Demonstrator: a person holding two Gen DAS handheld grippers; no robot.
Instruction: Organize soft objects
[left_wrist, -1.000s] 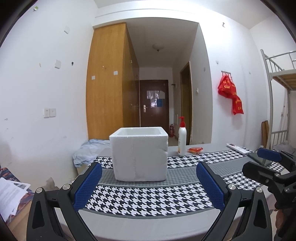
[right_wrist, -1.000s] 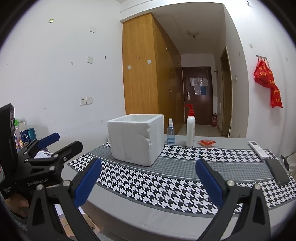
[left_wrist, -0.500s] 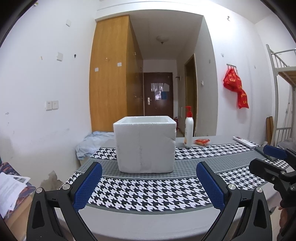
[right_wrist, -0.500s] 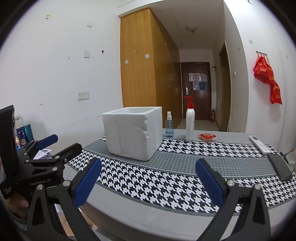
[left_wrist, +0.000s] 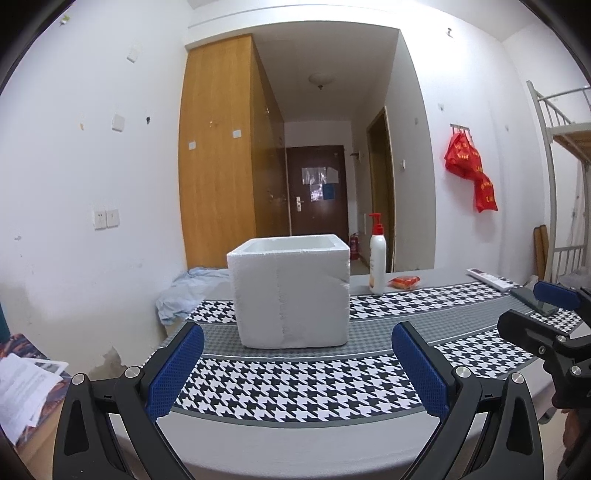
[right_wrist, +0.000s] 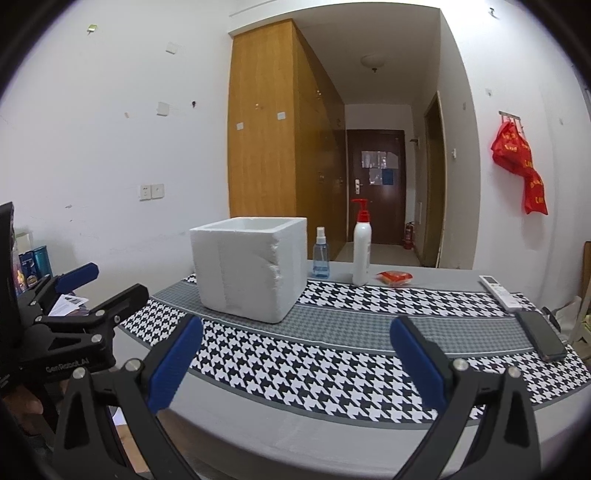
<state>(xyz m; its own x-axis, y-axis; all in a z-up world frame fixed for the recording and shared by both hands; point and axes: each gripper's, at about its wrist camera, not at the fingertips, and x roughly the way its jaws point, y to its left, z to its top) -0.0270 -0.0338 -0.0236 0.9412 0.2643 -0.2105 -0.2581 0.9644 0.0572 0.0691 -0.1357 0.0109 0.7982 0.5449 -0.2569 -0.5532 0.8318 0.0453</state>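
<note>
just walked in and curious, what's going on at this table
A person holds a gripper in each hand; the left gripper and right gripper are both open and empty, near the table's front edge. Ahead, a white square foam box stands open-topped on the black-and-white houndstooth cloth. A crumpled light-blue cloth lies behind the box, untouched.

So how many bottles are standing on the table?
2: a clear spray bottle just behind the foam box, and a white pump bottle right of it. Others may hide behind the box.
</note>
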